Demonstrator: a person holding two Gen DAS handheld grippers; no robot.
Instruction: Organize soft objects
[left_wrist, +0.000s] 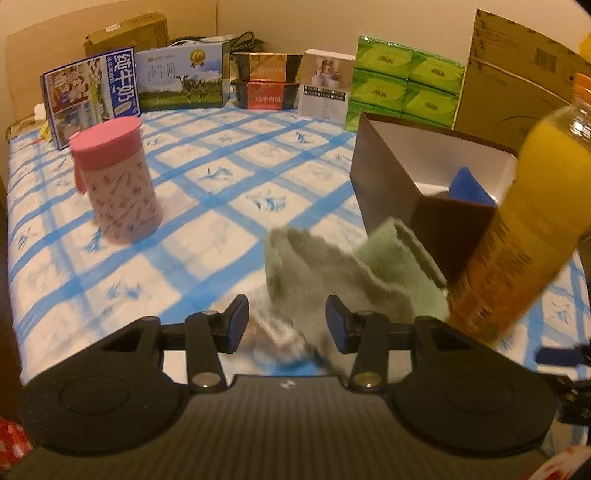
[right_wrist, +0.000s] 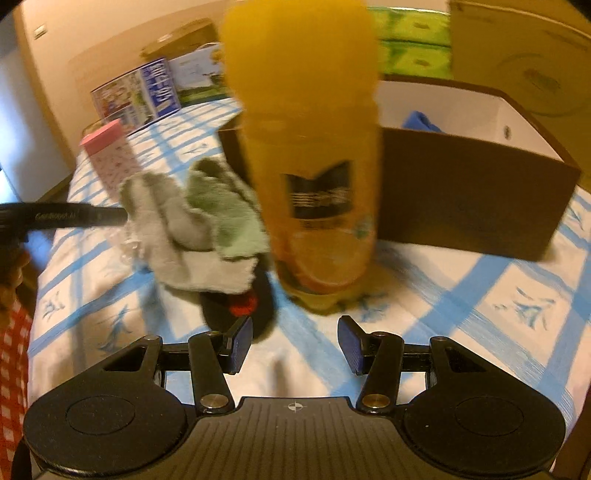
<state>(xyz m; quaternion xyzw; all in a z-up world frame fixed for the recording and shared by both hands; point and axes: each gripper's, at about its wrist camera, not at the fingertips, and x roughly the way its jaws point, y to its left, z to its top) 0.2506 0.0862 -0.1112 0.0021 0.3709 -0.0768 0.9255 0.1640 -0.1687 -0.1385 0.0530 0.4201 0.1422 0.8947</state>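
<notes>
Checked bed (left_wrist: 229, 192) (towel (left_wrist: 332, 266), bottle (right_wrist: 314, 184), etc.)

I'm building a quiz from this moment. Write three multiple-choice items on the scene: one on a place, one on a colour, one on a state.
1. Where does the blue cloth lie?
A. inside the brown box
B. on the pink cup
C. under the bottle

2. What colour is the cup's lid?
A. green
B. pink
C. black

3. How does the right gripper stand?
A. shut on the bottle
B. shut on the grey-green cloth
C. open, holding nothing

Answers:
1. A, the blue shows above the box's white inner floor.
2. B, the lid matches the cup's pink.
3. C, its fingers stand apart with bare tablecloth between them.
</notes>
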